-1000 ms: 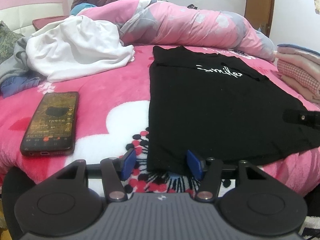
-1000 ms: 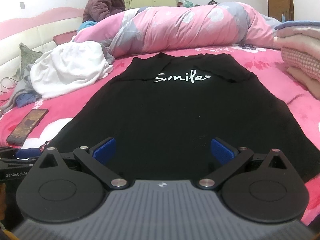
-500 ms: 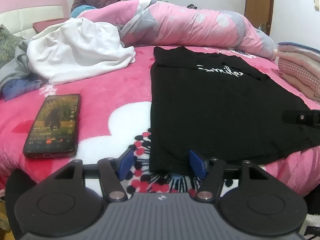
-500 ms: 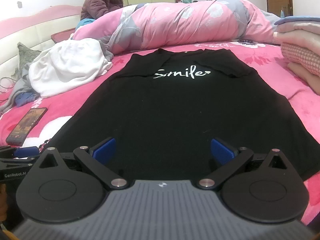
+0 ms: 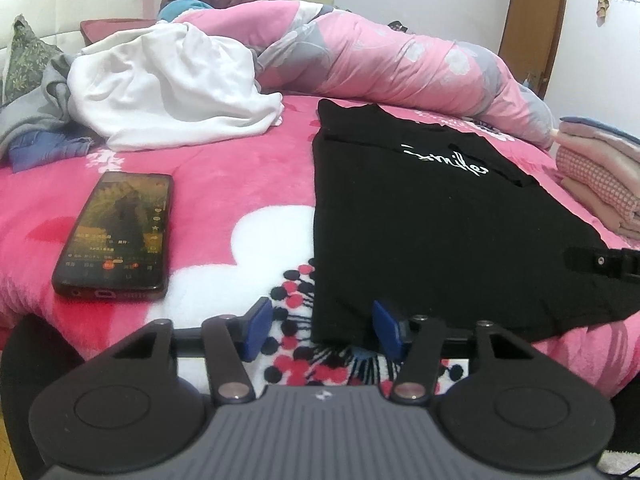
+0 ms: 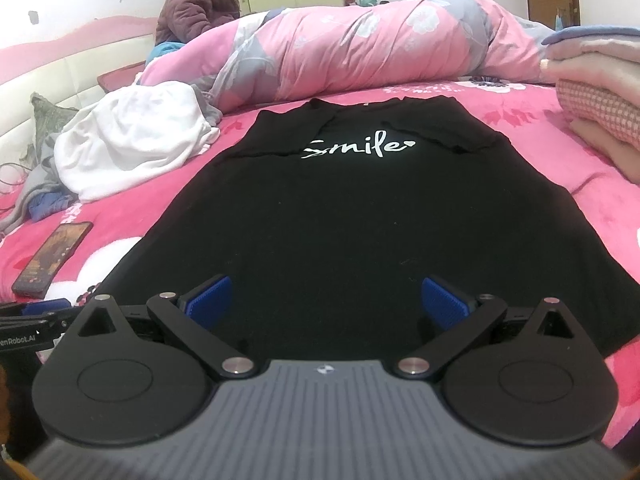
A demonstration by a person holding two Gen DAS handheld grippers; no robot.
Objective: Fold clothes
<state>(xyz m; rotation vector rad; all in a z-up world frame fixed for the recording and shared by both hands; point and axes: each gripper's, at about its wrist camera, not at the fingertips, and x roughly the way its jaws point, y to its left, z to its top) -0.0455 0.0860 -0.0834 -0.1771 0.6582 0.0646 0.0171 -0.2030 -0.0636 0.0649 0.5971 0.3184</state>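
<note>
**Two grippers at the near hem of a black T-shirt**

While the black T-shirt (image 6: pixel 352 216) lies flat on the pink blanket (image 5: pixel 224 184), its white word "Smile" facing up and its collar at the far side, both grippers wait at its near hem. The left gripper (image 5: pixel 322 330) is at the near left corner of the shirt; its jaws have just been closing, yet they stand apart, and the corner of the hem lies between the blue pads (image 5: pixel 386 330) without being pressed. The right gripper (image 6: pixel 326 304) is over the middle of the hem with its jaws wide apart, holding nothing. A smartphone (image 5: pixel 114 232) lies left of the shirt, well apart. Farther left is a white garment (image 5: pixel 168 88) in a heap. A rolled pink duvet (image 6: pixel 360 40) lies across the far side, and folded clothes (image 6: pixel 600 108) are stacked at the right.
</note>
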